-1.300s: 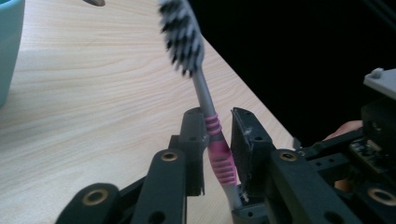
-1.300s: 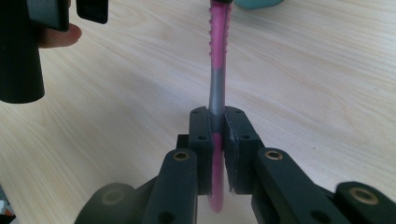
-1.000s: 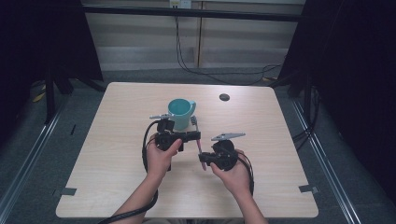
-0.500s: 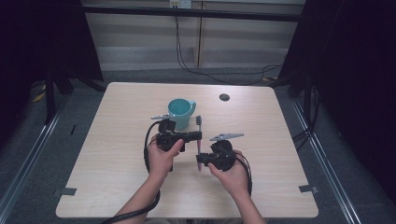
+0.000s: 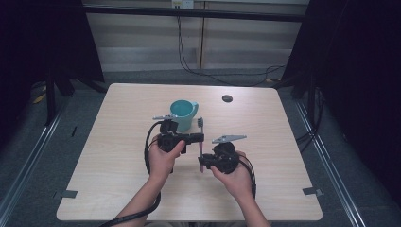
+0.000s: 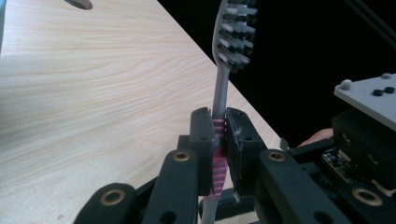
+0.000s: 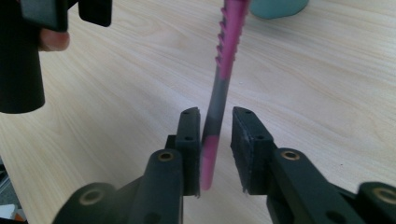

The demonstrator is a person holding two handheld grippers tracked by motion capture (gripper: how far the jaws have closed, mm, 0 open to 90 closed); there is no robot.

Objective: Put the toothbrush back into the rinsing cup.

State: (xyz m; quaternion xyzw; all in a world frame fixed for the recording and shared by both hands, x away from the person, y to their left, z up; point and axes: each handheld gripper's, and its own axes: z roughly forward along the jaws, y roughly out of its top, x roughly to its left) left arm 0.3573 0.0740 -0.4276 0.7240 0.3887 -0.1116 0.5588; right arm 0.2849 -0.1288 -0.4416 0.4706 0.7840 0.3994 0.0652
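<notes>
Mug (image 5: 183, 113) stands at mid-table (image 5: 118, 142), behind the left gripper (image 5: 198, 137). Toothbrush (image 5: 201, 142) runs between the two grippers, head just right of the mug, tail end down in the right gripper (image 5: 202, 163). Small disc (image 5: 227, 98) lies far back, right of the mug.

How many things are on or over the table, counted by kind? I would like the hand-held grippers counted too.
Mug: 1
Toothbrush: 1
Small dark round thing near the far edge: 1
Hand-held grippers, left hand-held gripper and right hand-held gripper: 2
Total: 5
</notes>
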